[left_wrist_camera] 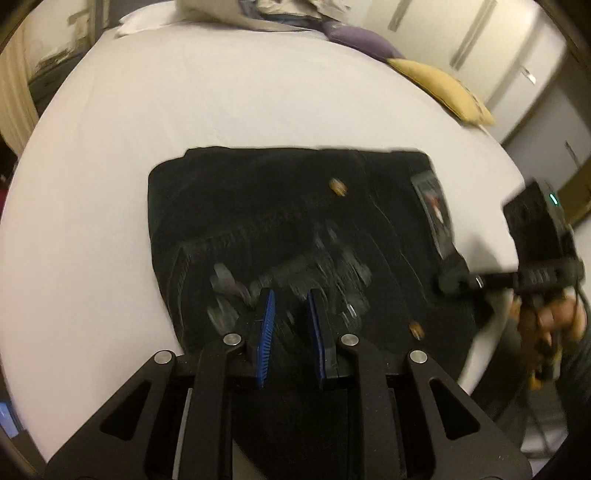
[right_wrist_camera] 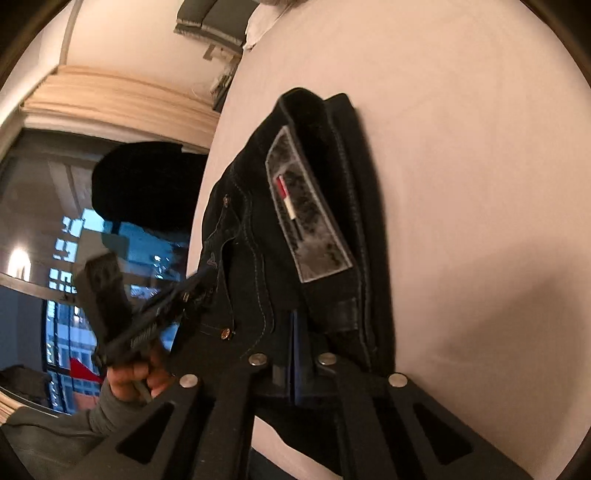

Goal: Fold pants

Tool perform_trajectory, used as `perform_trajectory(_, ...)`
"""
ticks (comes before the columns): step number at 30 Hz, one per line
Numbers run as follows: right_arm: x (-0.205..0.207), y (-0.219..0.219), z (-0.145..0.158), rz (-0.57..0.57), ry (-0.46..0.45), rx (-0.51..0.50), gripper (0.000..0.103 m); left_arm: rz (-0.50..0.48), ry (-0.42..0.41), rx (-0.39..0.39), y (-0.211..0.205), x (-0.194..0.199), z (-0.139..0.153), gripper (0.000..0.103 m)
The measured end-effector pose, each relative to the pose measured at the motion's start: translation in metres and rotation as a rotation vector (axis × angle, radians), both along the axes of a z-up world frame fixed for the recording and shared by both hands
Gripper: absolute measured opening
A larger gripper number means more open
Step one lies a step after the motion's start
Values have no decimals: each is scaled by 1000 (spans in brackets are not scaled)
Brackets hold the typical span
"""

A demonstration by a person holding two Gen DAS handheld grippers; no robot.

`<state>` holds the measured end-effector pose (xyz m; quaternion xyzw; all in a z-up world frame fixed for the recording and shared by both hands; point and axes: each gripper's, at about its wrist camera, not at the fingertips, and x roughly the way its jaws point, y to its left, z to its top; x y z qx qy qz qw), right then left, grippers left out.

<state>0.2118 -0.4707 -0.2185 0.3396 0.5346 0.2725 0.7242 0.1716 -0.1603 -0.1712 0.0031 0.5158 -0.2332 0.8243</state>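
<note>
Black pants (left_wrist_camera: 280, 229) lie folded in a compact rectangle on the white bed (left_wrist_camera: 221, 103). A grey leather waistband patch (left_wrist_camera: 433, 206) shows at their right end; it also shows in the right wrist view (right_wrist_camera: 308, 214). My left gripper (left_wrist_camera: 291, 306) hovers over the near edge of the pants, its blue pads a small gap apart with nothing between them. My right gripper (right_wrist_camera: 295, 332) is shut on the waistband edge of the pants (right_wrist_camera: 258, 236), near the patch. It also shows in the left wrist view (left_wrist_camera: 454, 277), at the right end of the pants.
A yellow cushion (left_wrist_camera: 443, 92) and a purple cushion (left_wrist_camera: 362, 38) lie at the bed's far right edge. A pile of bedding (left_wrist_camera: 258, 14) sits at the far end. A window (right_wrist_camera: 66, 258) and the bed's edge are to the left in the right wrist view.
</note>
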Motion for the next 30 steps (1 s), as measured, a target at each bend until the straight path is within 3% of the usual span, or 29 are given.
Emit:
perform_trajectory(9,-2,13,16,-43,2,-94,0,-16,-72,133,0,-60,2,18)
perform_trajectory(15,-3,18,10,-76,-3,-82,0,-18,-55,145,-1,-64,-6,18)
perform_trajectory(20,-14,24,28,-67,-30,-164,0,-15,-60,158,-5,-62,-9,18)
perform_trajectory(25,-27,10,19,-86,-48,-141,0,-19,-66,166,-1,-63,-8,18)
perform_trajectory(30,-34,7,35,-65,-60,-204,0,-18,-74,148,0,-61,-8,18)
